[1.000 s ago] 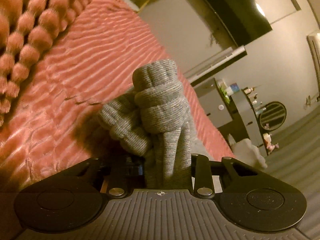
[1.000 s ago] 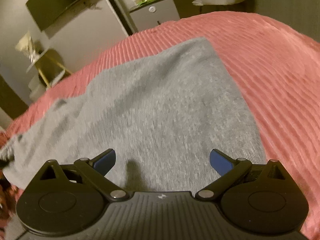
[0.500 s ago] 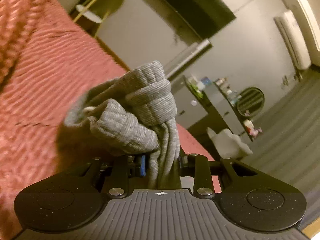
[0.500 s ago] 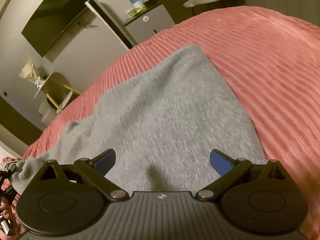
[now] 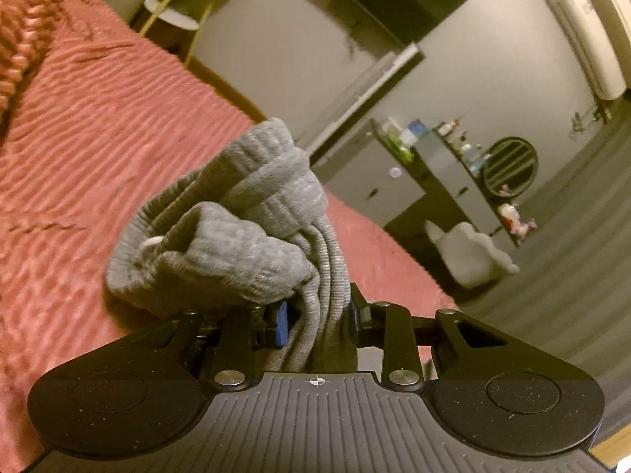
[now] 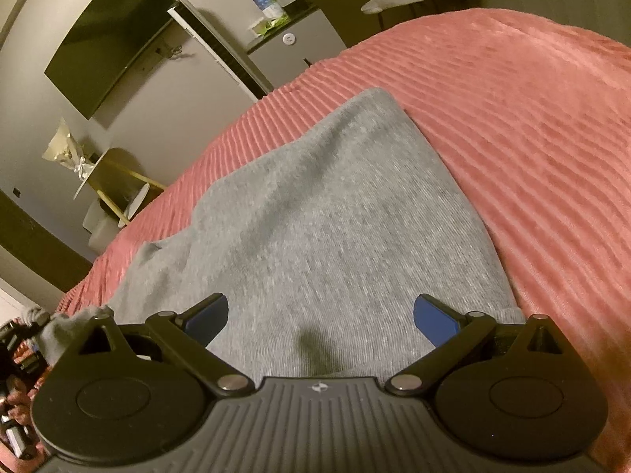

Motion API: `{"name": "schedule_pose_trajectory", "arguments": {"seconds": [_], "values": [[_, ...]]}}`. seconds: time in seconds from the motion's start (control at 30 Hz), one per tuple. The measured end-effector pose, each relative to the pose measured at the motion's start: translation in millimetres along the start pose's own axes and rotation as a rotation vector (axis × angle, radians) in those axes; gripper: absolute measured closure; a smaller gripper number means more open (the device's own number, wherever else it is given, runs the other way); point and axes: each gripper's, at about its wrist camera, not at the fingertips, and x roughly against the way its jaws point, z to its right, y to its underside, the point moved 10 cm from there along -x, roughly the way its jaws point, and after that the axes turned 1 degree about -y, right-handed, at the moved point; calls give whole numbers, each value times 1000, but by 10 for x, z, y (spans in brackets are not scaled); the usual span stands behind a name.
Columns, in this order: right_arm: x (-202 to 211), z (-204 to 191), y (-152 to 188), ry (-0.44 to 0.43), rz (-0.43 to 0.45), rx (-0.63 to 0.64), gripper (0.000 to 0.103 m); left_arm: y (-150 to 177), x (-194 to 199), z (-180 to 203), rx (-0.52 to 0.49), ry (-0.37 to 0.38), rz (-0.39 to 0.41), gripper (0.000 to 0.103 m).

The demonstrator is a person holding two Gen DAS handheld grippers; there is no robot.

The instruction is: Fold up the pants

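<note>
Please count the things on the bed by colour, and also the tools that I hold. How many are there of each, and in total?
Grey: 1, the pants, with the ribbed cuffs bunched in the left tool
Pink: 1, the bedspread
Black tools: 2, left tool and right tool
Total: 4

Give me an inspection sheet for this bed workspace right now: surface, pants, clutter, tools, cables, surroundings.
Surface: pink ribbed bedspread.
Job's things: grey pants spread on the bedspread; their ribbed end bunched and lifted.
Clutter: orange knobbly throw at the bed's edge.
Grippers: left tool shut on the bunched end; right tool open above the flat cloth.
Cables: nothing seen.
Surroundings: wall television, dresser, white chair.
</note>
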Motion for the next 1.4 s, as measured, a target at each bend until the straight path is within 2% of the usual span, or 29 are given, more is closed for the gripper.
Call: {"name": "schedule_pose_trajectory", "arguments": {"seconds": [0.13, 0.2, 0.27, 0.33, 0.4, 0.43, 0.5, 0.53, 0.57, 0.7, 0.83, 0.97, 1.07, 1.17, 1.23, 1.3, 1.33, 1.4], "values": [[-28, -6, 10, -1, -5, 3, 2, 1, 43, -282, 40, -62, -11, 59], [-36, -10, 18, 0, -6, 3, 2, 58, 14, -410, 67, -71, -35, 54], [-45, -10, 24, 4, -9, 5, 2, 124, -51, -509, 103, -67, -64, 46], [-59, -13, 33, 10, -13, 10, 2, 123, -124, -597, 162, -41, -63, 44], [-60, -17, 38, 15, -15, 19, 2, 124, -235, -700, 268, -7, -82, 43], [-58, -22, 40, 16, -15, 22, 2, 130, -310, -750, 319, 12, -98, 44], [-57, -11, 39, 16, -15, 19, 3, 121, -391, -798, 365, 29, -97, 62], [-56, -5, 36, 15, -15, 17, 3, 91, -394, -766, 360, 44, -90, 78], [-55, -2, 32, 15, -14, 16, 3, 55, -371, -719, 336, 48, -77, 80], [-56, 5, 17, 17, -4, 12, 3, -32, -249, -489, 141, -27, -41, 84], [-29, 33, -25, 8, 19, -15, 3, -95, -162, -151, 48, -13, -32, 84], [99, 123, -133, -7, 70, -85, 3, -131, -128, 631, -149, 24, 0, 84], [275, 212, -241, -37, 134, -163, 3, 57, -165, 1523, -383, 83, 4, 84], [508, 338, -368, -75, 220, -251, 3, 582, -293, 2454, -652, 163, -20, 82], [643, 450, -435, -107, 269, -322, 3, 1120, -489, 2956, -792, 220, -97, 79], [726, 571, -458, -130, 297, -376, 3, 1720, -744, 3219, -867, 248, -194, 72], [750, 641, -456, -125, 304, -395, 3, 2064, -910, 3266, -911, 238, -244, 63], [761, 769, -446, -99, 302, -417, 3, 2807, -1294, 3127, -997, 154, -406, 58]]}}
